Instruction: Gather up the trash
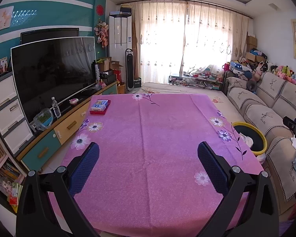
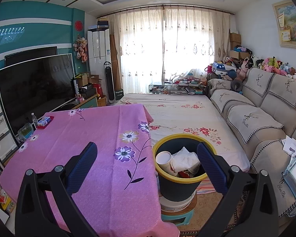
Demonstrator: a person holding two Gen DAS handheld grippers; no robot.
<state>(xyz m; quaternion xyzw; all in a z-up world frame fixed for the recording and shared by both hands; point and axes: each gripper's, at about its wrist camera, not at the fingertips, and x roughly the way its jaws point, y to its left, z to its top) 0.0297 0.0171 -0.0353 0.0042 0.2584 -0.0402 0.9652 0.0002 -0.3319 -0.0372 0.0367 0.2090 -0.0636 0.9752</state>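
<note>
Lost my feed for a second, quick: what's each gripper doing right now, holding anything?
Left gripper: open, empty, above the pink tablecloth.
Right gripper: open, empty, near the yellow-rimmed bin.

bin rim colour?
Yellow rim on a dark bin; clearest in the right wrist view.

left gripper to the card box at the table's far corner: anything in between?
Nothing. In the left wrist view only bare pink tablecloth lies between the open left gripper and the card box.
</note>
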